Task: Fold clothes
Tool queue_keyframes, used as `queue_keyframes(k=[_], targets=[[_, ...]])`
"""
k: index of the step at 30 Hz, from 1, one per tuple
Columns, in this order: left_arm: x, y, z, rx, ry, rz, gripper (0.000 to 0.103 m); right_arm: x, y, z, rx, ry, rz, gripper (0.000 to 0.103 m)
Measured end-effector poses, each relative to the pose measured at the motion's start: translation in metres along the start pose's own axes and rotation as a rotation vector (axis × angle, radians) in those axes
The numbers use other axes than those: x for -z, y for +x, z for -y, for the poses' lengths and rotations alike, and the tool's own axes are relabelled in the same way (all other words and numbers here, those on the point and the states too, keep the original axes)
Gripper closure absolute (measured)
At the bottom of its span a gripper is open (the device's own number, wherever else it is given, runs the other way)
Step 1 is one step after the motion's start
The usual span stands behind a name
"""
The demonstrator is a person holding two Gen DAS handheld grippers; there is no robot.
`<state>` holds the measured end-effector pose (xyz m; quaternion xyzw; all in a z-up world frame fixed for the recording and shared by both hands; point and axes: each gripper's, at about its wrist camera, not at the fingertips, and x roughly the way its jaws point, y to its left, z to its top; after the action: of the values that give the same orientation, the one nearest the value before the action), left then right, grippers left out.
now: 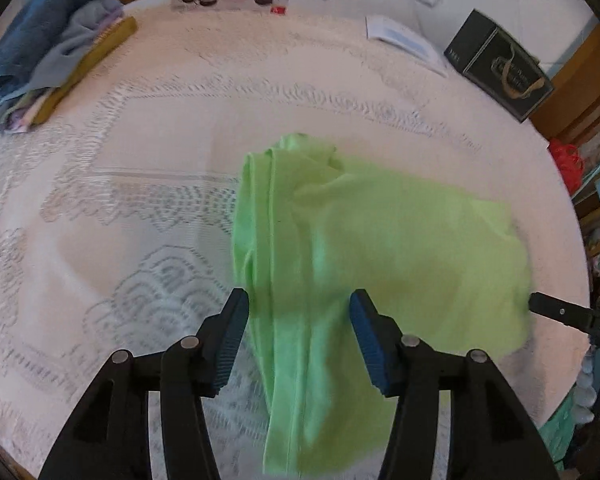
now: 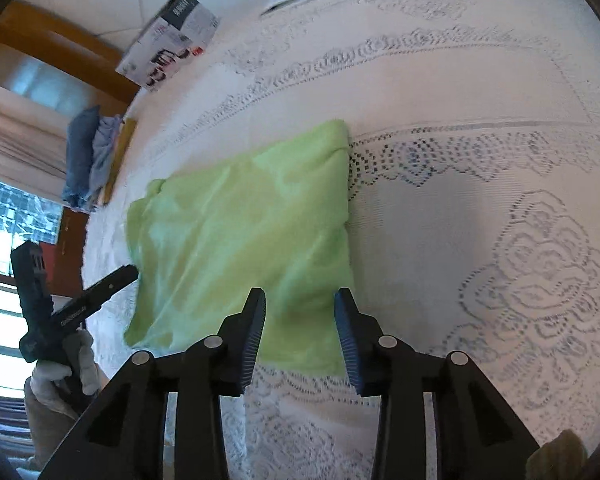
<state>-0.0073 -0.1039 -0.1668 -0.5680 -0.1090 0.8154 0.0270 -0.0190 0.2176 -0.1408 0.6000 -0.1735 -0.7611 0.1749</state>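
Evidently both tools stand half open above the green shirt (image 1: 380,248), gripping nothing: left tool (image 1: 298,336), right tool (image 2: 300,328). Closing on one layer could drag the loose fold nearest the left tool apart.

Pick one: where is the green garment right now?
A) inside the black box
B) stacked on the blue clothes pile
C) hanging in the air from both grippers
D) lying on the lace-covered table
D: the green garment lies on the lace tablecloth, well apart from the blue clothes pile and the black box.
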Motion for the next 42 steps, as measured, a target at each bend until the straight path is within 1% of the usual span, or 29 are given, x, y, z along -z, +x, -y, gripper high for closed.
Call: queue_keyframes(k=[2, 4, 5, 7, 9, 10, 11, 12, 15, 19, 20, 22, 25, 26, 27, 28, 29, 30, 31, 33, 34, 36, 37, 39, 42], targets=[[0.002, 0.013, 0.004, -0.017, 0.021, 0.006, 0.05, -0.003, 0.004, 0.001, 0.007, 0.002, 0.0, 0.067], [0.006, 0.016, 0.011, -0.042, 0.071, 0.032, 0.045, -0.005, 0.006, 0.003, 0.01, 0.0, 0.004, 0.067], [0.007, 0.017, 0.014, -0.052, 0.097, 0.044, 0.044, -0.007, 0.009, 0.003, 0.013, -0.004, 0.008, 0.067], [0.002, 0.022, 0.015, -0.032, 0.107, 0.049, 0.044, -0.008, 0.009, 0.002, 0.033, -0.015, 0.017, 0.067], [0.0, 0.014, 0.01, 0.017, 0.104, 0.069, 0.044, -0.007, 0.004, 0.001, 0.061, -0.03, 0.035, 0.064], [-0.001, 0.008, 0.008, 0.026, 0.105, 0.085, 0.044, -0.007, 0.001, 0.0, 0.073, -0.043, 0.045, 0.052], [-0.005, 0.01, 0.007, 0.028, 0.102, 0.082, 0.044, -0.007, -0.001, -0.003, 0.09, -0.058, 0.056, 0.037], [-0.008, 0.011, 0.006, 0.029, 0.099, 0.079, 0.044, -0.006, -0.001, -0.003, 0.099, -0.066, 0.06, 0.033], [-0.019, 0.016, 0.004, 0.032, 0.091, 0.069, 0.044, -0.005, 0.007, 0.002, 0.097, -0.047, 0.019, 0.032], [-0.029, 0.037, 0.014, 0.021, 0.111, 0.055, 0.043, -0.004, 0.016, 0.005, 0.089, -0.024, 0.007, 0.032], [-0.031, 0.037, 0.015, 0.018, 0.108, 0.055, 0.04, -0.004, 0.017, 0.006, 0.09, -0.019, 0.008, 0.032], [-0.028, 0.037, 0.019, 0.03, 0.11, 0.077, 0.021, -0.005, 0.018, 0.002, 0.104, -0.03, 0.026, 0.032], [-0.024, 0.038, 0.023, 0.016, 0.131, 0.088, 0.021, -0.006, 0.021, -0.002, 0.132, -0.05, 0.057, 0.032], [-0.024, 0.036, 0.023, 0.014, 0.128, 0.085, 0.023, -0.006, 0.021, -0.004, 0.139, -0.059, 0.062, 0.032], [-0.025, 0.035, 0.022, 0.015, 0.116, 0.079, 0.03, -0.005, 0.021, -0.005, 0.146, -0.067, 0.066, 0.033], [-0.026, 0.033, 0.02, 0.016, 0.105, 0.073, 0.049, -0.005, 0.022, -0.006, 0.128, -0.069, 0.062, 0.045], [-0.026, 0.031, 0.018, 0.024, 0.093, 0.066, 0.062, -0.004, 0.023, -0.007, 0.112, -0.07, 0.059, 0.055], [-0.024, 0.028, 0.015, 0.05, 0.079, 0.051, 0.078, -0.004, 0.023, -0.009, 0.12, -0.073, 0.055, 0.056], [-0.022, 0.026, 0.013, 0.071, 0.067, 0.035, 0.082, -0.004, 0.023, -0.009, 0.112, -0.072, 0.053, 0.056], [-0.018, 0.024, 0.015, 0.078, 0.091, 0.026, 0.083, -0.003, 0.023, -0.009, 0.096, -0.069, 0.048, 0.064], [-0.018, 0.025, 0.014, 0.087, 0.091, 0.024, 0.083, -0.003, 0.023, -0.007, 0.076, -0.058, 0.043, 0.065], [-0.02, 0.027, 0.012, 0.109, 0.087, 0.021, 0.083, -0.002, 0.023, -0.003, 0.044, -0.037, 0.043, 0.065], [-0.023, 0.028, 0.008, 0.132, 0.067, 0.018, 0.083, -0.002, 0.023, 0.0, 0.033, -0.026, 0.047, 0.065], [-0.028, 0.031, 0.002, 0.164, 0.046, 0.015, 0.08, -0.005, 0.023, 0.01, -0.023, 0.023, 0.05, 0.065], [-0.029, 0.032, 0.006, 0.155, 0.071, 0.017, 0.08, -0.006, 0.022, 0.013, -0.043, 0.042, 0.043, 0.065]])
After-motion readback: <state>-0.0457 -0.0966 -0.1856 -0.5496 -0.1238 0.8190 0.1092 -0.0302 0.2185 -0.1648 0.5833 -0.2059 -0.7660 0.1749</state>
